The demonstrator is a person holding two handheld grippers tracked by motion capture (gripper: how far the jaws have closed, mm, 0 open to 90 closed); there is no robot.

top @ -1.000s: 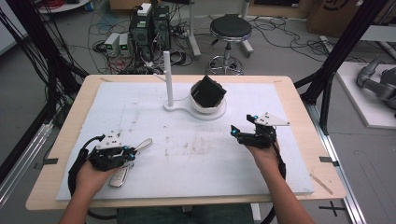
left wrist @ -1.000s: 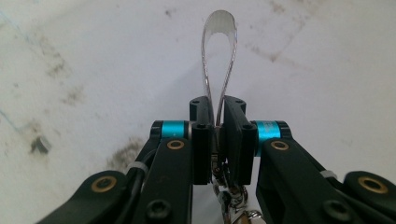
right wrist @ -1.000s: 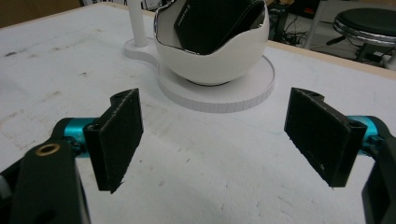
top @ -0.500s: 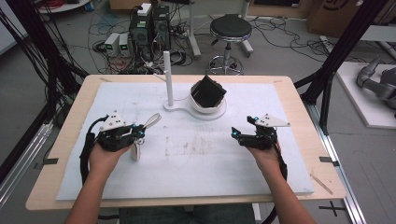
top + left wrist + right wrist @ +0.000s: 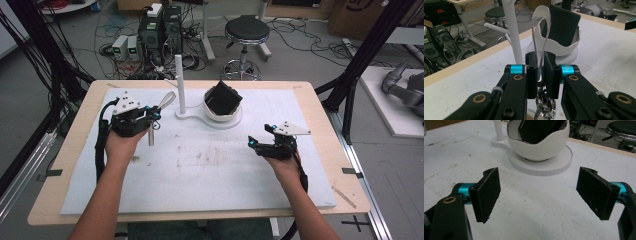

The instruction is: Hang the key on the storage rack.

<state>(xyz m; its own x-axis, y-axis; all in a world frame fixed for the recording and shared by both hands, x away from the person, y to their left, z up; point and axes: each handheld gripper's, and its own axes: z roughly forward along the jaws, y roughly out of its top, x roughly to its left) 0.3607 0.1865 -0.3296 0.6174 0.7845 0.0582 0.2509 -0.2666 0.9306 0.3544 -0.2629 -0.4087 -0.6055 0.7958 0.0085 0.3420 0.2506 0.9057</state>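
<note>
My left gripper [image 5: 152, 116] has its jaws pinched hard on a metal spoon [image 5: 541, 32], gripping it low on the handle (the bright looped end sticks up past the pads, while the rest of the spoon hangs below them). From above, the spoon's loop points toward the far right, just short of the white post [image 5: 180, 84], and the other end angles down toward the white mat [image 5: 200, 170] without my being able to tell whether it touches. That hand is at the left side of the table [image 5: 65, 150], fairly far back.

Past the spoon's loop stands the white egg-shaped cup [image 5: 559, 43] on its round white base [image 5: 544, 167], with a black block [image 5: 223, 98] tilted inside it; the post rises from the same base, to the cup's left.

My right gripper [image 5: 539, 192] is at the right side, nearer to me, with its jaws spread wide and nothing between them but bare mat. It points toward the cup, which stands well apart from it.
</note>
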